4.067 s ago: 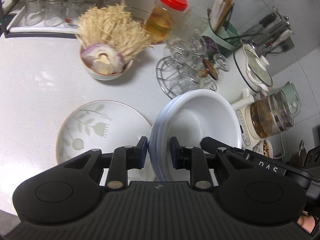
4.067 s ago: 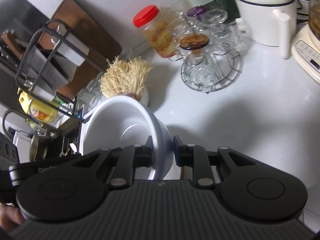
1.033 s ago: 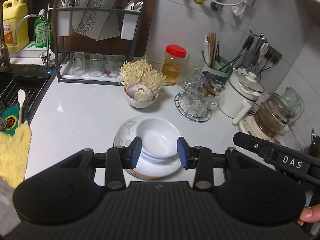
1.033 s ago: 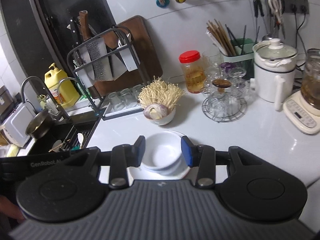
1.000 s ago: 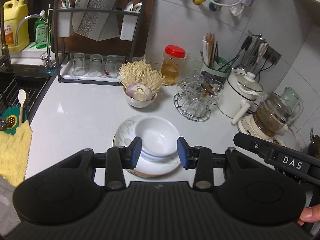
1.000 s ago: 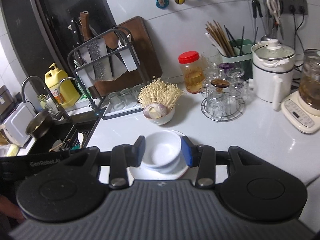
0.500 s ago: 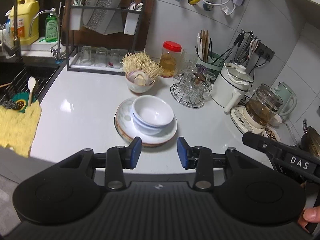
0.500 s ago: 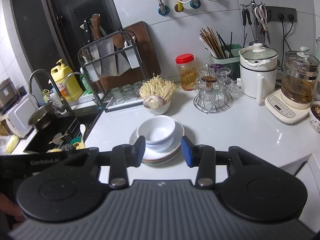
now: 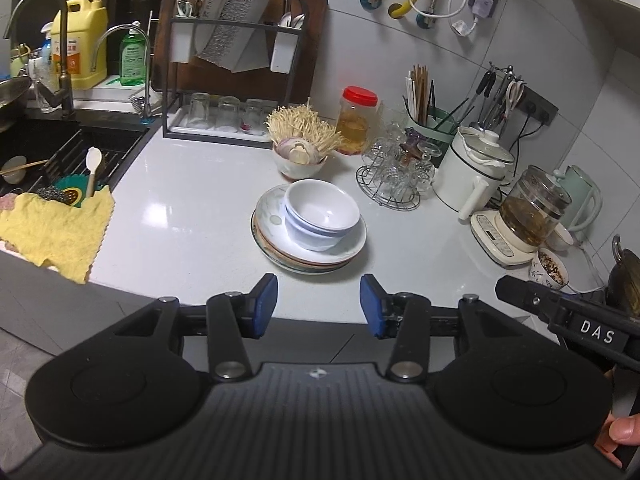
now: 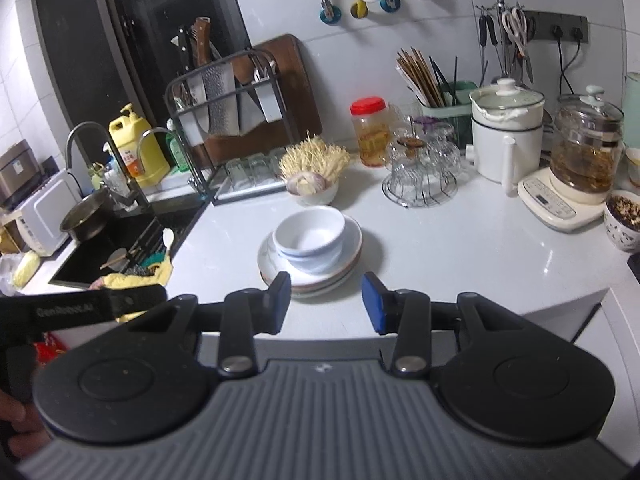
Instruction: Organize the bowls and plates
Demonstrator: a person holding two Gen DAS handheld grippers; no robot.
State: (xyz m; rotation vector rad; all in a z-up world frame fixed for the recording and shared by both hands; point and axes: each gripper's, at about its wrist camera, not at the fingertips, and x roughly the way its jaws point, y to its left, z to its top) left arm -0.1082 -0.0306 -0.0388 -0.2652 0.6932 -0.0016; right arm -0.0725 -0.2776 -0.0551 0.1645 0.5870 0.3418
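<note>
White nested bowls (image 9: 322, 214) (image 10: 309, 238) rest on a stack of plates (image 9: 276, 240) (image 10: 352, 258) in the middle of the white counter. My left gripper (image 9: 318, 304) hangs off the counter's near edge, well short of the stack. Its jaws are opening and nothing is between them. My right gripper (image 10: 325, 299) stands open and empty too, just in front of the plates' near rim without touching them.
Behind the stack sit a bowl of enoki mushrooms (image 9: 299, 148), a red-lidded jar (image 9: 356, 120), a wire rack of glasses (image 9: 394, 178), a white pot (image 9: 474, 174) and a glass kettle (image 9: 528, 210). A sink (image 9: 44, 160) and a yellow cloth (image 9: 52, 232) lie at the left.
Both grippers have drawn back from the stacked bowls and plates, which now look smaller and farther off. The left jaws stand wider than before.
</note>
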